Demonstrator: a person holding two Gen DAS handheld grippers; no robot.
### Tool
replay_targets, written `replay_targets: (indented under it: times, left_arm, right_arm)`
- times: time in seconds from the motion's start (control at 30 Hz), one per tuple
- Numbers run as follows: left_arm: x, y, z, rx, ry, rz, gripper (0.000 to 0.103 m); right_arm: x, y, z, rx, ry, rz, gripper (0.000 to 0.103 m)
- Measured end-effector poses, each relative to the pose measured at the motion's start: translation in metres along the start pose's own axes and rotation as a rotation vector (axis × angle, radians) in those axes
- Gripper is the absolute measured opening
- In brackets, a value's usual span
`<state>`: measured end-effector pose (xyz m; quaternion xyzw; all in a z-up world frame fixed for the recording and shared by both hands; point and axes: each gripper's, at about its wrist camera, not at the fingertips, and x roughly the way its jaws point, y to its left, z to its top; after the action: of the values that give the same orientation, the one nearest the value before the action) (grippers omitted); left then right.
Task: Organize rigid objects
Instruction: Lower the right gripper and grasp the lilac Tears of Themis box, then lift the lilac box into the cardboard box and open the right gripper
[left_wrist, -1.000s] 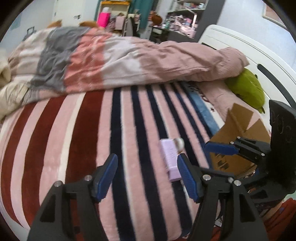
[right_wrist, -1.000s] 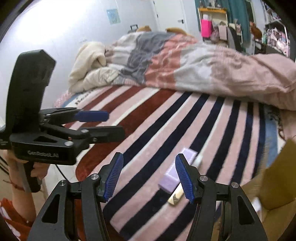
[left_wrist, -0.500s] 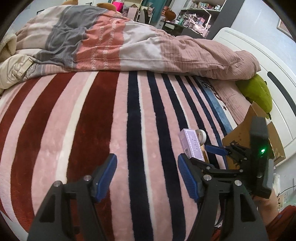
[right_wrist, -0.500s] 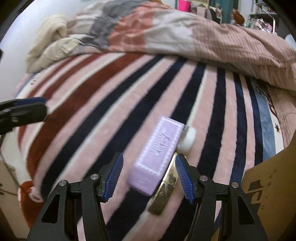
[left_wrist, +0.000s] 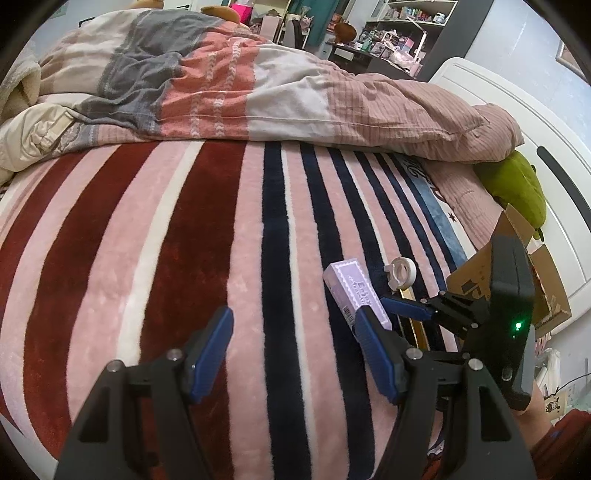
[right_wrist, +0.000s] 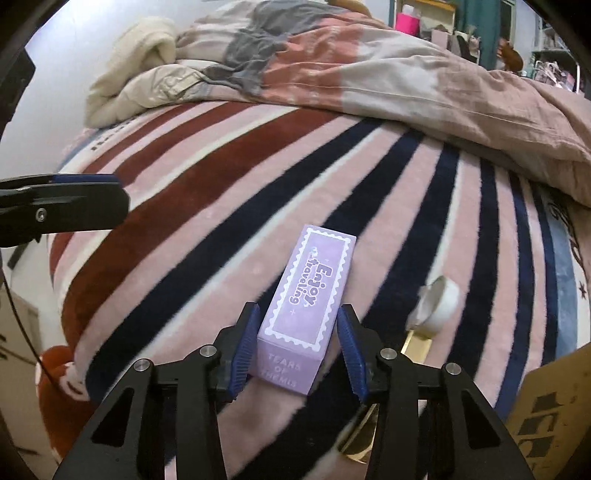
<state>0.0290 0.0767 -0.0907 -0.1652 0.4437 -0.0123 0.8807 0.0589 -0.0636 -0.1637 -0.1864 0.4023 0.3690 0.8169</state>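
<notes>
A: Right claw (right_wrist: 295, 350) now straddles the long lilac cardboard box (right_wrist: 310, 302) on the striped fleece bed blanket (left_wrist: 155, 240); jaws part-open, pads not quite touching.

B: A sec ago it hung back. Left claw (left_wrist: 291, 354)?

A: Wide open, empty. Looks abt to grip, prob for the brown cardboard carton (right_wrist: 550, 410).

Both wrist views look low across the striped blanket (left_wrist: 221, 258) toward the quilt; both share the purple box (right_wrist: 310, 295), nearer in the right view.
</notes>
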Motion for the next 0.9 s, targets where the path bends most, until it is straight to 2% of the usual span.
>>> replay_targets:
  times: [0.23,0.37,0.53,0.7,0.9]
  left_arm:
    - [0.001,0.000,-0.001,-0.005,0.013,0.004,0.065]
    - [0.000,-0.004,0.002,-0.006,0.013,-0.023,0.065]
    - [-0.005,-0.013,0.007,-0.012,0.001,-0.073,0.065]
    - [-0.018,-0.021,0.010,-0.026,-0.032,-0.092,0.065]
    - [-0.025,-0.025,-0.001,-0.026,-0.022,-0.042,0.065]
  right_arm:
    - [0.015,0.000,0.003,0.042,0.029,-0.011,0.040]
    - [0.008,0.003,0.004,0.011,0.008,-0.031,0.036]
    - [-0.027,0.008,0.012,-0.043,-0.047,0.054,0.032]
    - [-0.061,0.017,0.019,-0.139,-0.082,0.079,0.032]
    - [-0.029,0.007,-0.001,-0.106,0.040,0.120,0.034]
